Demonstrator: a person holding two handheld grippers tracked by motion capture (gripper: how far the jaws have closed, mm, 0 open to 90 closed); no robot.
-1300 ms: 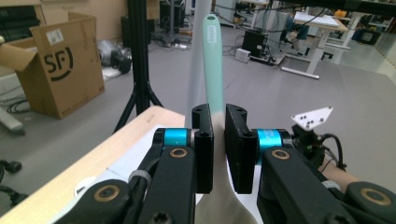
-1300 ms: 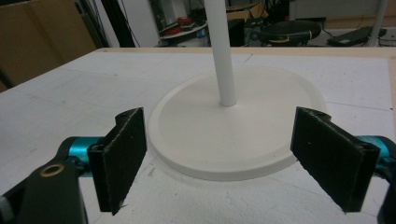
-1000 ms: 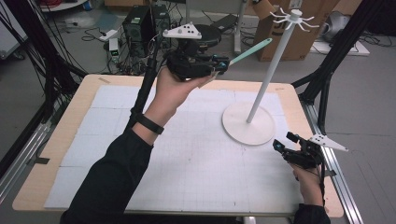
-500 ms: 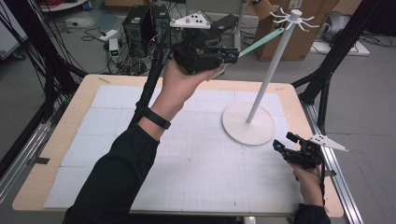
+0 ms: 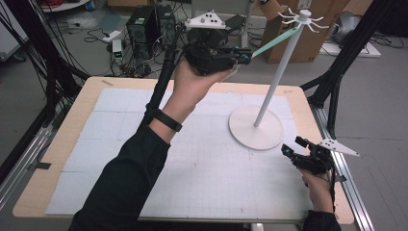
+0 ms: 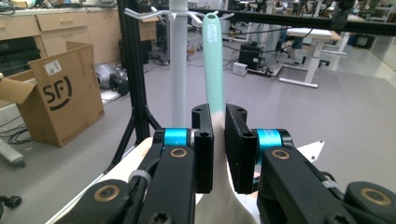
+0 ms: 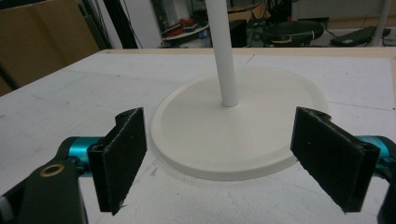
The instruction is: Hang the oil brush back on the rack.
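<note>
Two handheld grippers, one white stand and one utensil are at work over a light wooden counter [image 5: 82, 118] topped with a white gridded mat [image 5: 211, 178]. The left gripper [image 5: 243, 55], raised high above the counter's far edge in the person's left hand [image 5: 192, 84], pinches the neck of a long, pale mint-green plastic utensil [image 5: 272, 42] whose handle tip reaches up beside the crown of hooks [image 5: 303, 19] on a tall white pole stand with a round disc base [image 5: 256, 129]. The right gripper [image 5: 294, 148] sits low near the counter's right front corner, jaws spread wide and holding nothing, pointed at the disc base.

The room beyond is a workshop: a grey floor, black frame posts, computer towers with tangled cables, and cardboard boxes.

The left gripper view shows the jaws pressed against the utensil [image 6: 213, 60], its white lower part widening below them, its handle tip with a slot close to the pole [image 6: 178, 65] and hooks; a printed cardboard box [image 6: 56, 100] stands at left. The right gripper view shows the disc base [image 7: 233, 135] between the parted pads [image 7: 122, 154], with the pole rising from its centre.
</note>
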